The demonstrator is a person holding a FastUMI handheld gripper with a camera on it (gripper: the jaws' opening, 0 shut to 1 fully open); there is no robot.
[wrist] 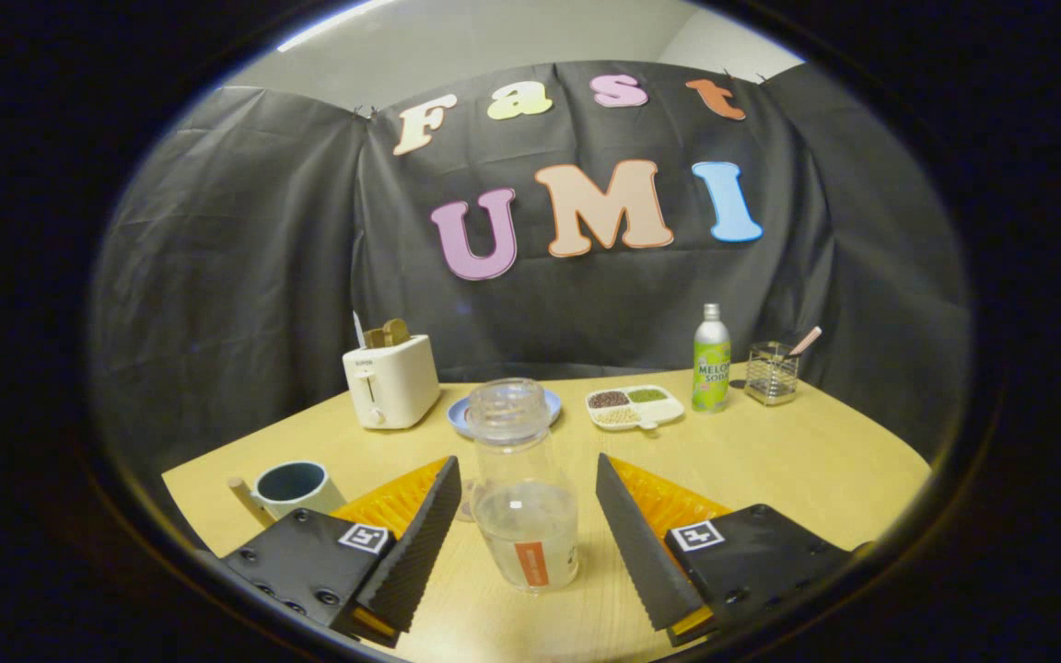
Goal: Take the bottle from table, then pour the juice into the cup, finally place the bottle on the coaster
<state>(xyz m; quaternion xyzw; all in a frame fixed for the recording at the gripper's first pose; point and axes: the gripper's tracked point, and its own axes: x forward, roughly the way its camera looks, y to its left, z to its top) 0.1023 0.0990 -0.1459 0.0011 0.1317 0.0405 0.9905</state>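
While the fingers [528, 534] stand spread, pinching nothing, the bottle [523, 488] rises upright on the counter [798, 460] between them, with a gap on either side. So the first step, taking the bottle, looks to be in hand, and the grasp is not yet made. Next, the fingers need to close evenly on the bottle's lower body, where the clear juice sits, without tipping it. The cup [294, 488] stands to the left, just beyond the left finger, near the counter's edge. A blue coaster [459, 414] lies behind the bottle, beside the toaster [390, 379]. Farther right are a tray [635, 406], a can [711, 359] and a glass holder [771, 372].
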